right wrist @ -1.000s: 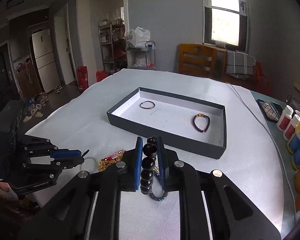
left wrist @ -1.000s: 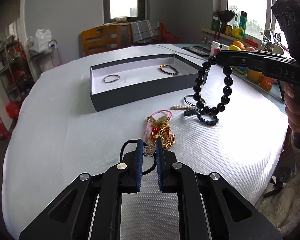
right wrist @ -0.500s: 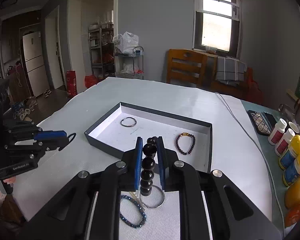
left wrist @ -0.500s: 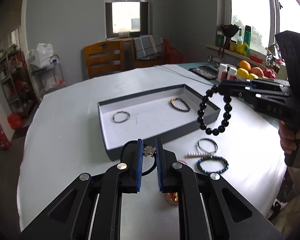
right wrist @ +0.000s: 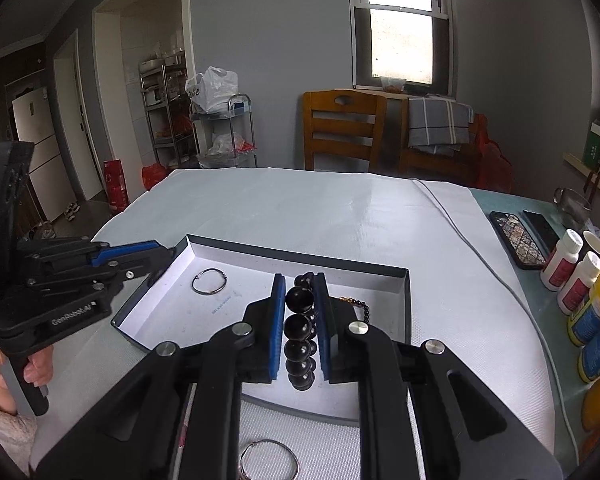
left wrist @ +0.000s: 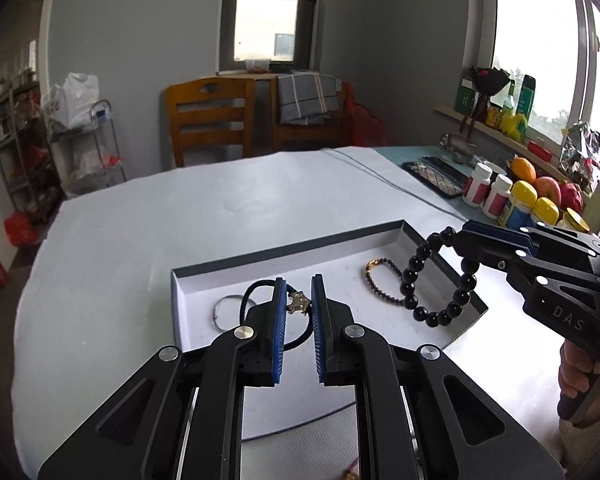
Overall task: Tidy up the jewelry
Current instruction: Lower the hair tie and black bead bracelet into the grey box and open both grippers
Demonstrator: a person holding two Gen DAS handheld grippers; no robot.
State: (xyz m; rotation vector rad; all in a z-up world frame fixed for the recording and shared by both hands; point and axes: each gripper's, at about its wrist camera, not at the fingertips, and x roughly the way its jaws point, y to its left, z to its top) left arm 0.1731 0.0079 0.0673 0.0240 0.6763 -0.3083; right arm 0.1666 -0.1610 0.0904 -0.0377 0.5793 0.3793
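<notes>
A: Left tool (left wrist: pixel 299 306)?
B: Nearly closed, pinching a black cord with a gold charm (left wrist: pixel 299 303), above the grey tray (left wrist: pixel 284 251).
A: Right tool (right wrist: pixel 300 296)?
B: Clamped on the black bead bracelet (left wrist: pixel 438 278), hanging over the tray's right end. 2 bracelets lie inside; 1 ring (right wrist: pixel 269 460) on the desk (right wrist: pixel 340 208).

"DAS" on right tongs (left wrist: pixel 458 238); "GenRobot.AI" on left tongs (right wrist: pixel 162 256)

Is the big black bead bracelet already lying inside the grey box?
No. The black bead bracelet hangs in the air from the right gripper, above the grey box.
</notes>
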